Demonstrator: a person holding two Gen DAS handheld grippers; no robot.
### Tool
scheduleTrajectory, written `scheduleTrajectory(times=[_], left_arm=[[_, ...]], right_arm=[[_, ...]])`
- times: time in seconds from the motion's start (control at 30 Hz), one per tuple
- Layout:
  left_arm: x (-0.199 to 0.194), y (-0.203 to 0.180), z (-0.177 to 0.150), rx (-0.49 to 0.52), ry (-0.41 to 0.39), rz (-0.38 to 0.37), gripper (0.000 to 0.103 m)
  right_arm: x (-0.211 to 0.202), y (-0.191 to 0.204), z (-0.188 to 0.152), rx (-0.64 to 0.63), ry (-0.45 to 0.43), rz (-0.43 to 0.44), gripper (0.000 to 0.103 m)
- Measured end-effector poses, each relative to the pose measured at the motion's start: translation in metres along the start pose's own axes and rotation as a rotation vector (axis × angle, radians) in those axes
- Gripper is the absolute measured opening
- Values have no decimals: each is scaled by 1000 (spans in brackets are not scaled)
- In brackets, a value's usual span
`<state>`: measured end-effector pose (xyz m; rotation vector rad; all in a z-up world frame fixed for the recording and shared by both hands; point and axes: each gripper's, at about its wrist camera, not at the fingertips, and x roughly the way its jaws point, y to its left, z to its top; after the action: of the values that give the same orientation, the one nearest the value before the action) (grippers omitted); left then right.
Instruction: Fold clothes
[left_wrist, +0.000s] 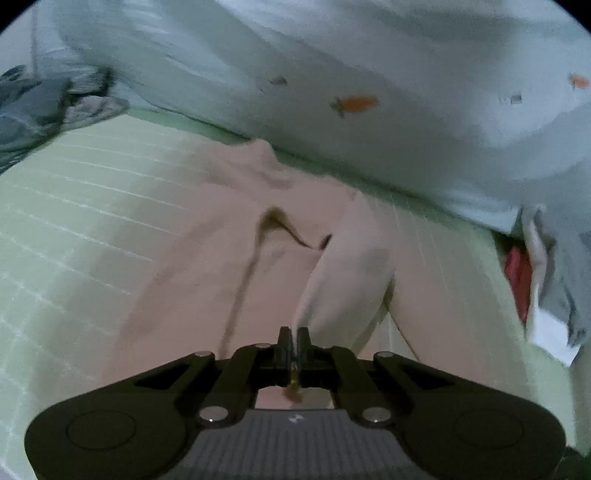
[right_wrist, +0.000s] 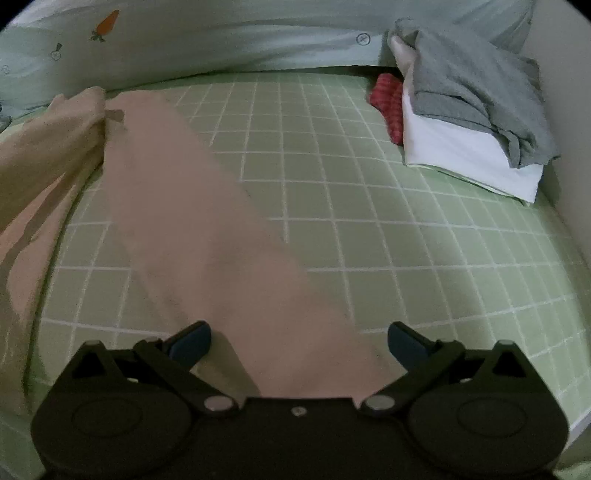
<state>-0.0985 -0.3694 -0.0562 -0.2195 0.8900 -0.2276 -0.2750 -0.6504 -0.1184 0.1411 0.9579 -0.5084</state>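
Pale pink trousers (left_wrist: 207, 236) lie spread on the green checked bed sheet (left_wrist: 66, 192). In the left wrist view my left gripper (left_wrist: 294, 338) is shut on a lifted fold of the pink fabric, which rises taut from the bed into its jaws. In the right wrist view one pink trouser leg (right_wrist: 192, 229) runs diagonally from the far left down between the fingers of my right gripper (right_wrist: 299, 341). That gripper is open, its blue-tipped fingers (right_wrist: 192, 345) on either side of the leg's near end. Whether they touch the cloth is unclear.
A pale quilt with carrot prints (left_wrist: 354, 103) lines the far side of the bed. A pile of a grey garment (right_wrist: 476, 92), white cloth (right_wrist: 465, 155) and a red item (right_wrist: 388, 103) sits at the far right. A dark garment (left_wrist: 40, 107) lies far left.
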Motion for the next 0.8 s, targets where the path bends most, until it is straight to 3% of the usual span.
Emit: scheduleTrajectory(times=[0.2,0.4,0.67,0.8], left_arm=[[-37,62,-8,-120,7,7,2],[-29,129,-36,-280,113,29,2],[-9,153,-44,-288,204,43,6],[-16,149,-31,-238,179,52,28]], right_arm=[[-9,19,-6,63,12,-77,103],[-19,46,-19,55,22,-111,103],[-37,73,-25,11,18,-105,103],[-42,81,-13,58,-23,-64,103]])
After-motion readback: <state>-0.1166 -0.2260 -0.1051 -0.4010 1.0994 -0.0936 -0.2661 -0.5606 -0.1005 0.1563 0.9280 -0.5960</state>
